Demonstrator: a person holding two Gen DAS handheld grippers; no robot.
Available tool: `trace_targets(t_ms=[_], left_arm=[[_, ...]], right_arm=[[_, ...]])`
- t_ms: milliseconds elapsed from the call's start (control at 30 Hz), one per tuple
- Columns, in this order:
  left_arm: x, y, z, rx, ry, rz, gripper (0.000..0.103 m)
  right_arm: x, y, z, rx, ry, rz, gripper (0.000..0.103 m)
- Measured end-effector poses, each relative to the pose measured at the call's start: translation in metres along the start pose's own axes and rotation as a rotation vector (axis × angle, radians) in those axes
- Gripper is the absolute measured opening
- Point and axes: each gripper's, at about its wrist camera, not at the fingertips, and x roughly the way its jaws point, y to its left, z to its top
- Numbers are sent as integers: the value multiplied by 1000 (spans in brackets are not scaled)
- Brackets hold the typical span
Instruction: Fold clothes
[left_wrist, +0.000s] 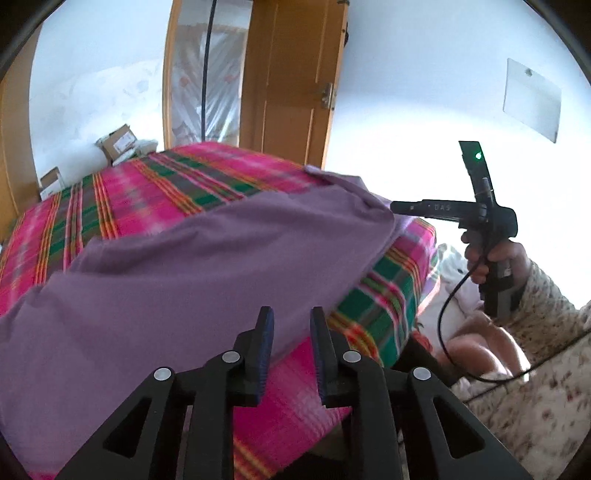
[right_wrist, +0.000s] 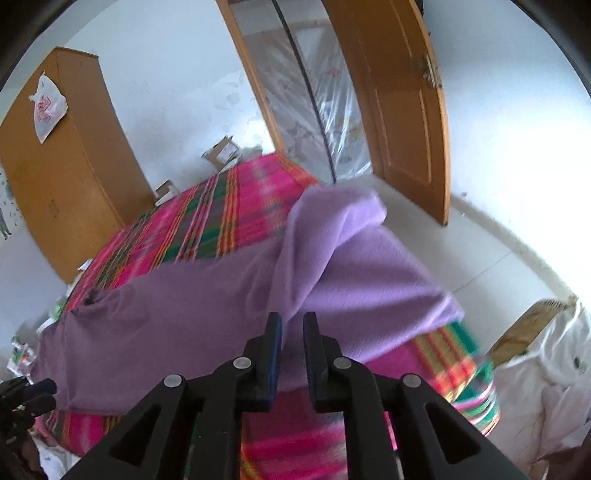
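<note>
Left gripper: your jaws stand slightly apart, nothing pinched.
Right gripper: your jaws slightly spread, empty.
Purple garment: just ahead of both jaws, draped over the plaid bedspread.

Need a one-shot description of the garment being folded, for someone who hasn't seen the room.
Find the bed under the pink-and-green plaid blanket, in front of the wooden door. Spread over its near end lies the purple garment, one part flopped over itself on the door side. It is the only plain, single-colour fabric on the striped bed.
</note>
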Motion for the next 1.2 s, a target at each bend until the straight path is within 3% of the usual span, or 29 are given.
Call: trace_targets(t_ms=[133, 400, 700, 800, 1000, 1200], left_arm=[[32, -1, 11, -17, 31, -11, 21], [74, -7, 15, -34, 117, -43, 21], [81, -11, 16, -23, 129, -45, 21], [83, -10, 16, -33, 128, -51, 21], [86, -11, 19, -37, 130, -47, 21], [88, -13, 20, -34, 131, -39, 21]], right_arm=[[13, 5, 29, -45, -17, -26, 25], [66, 29, 65, -189, 83, -32, 38], [122, 37, 91, -264, 217, -149, 38], [140, 35, 95, -266, 286, -186, 33], [142, 27, 96, -242, 292, -208, 4], [118, 10, 102, -197, 222, -162, 3]])
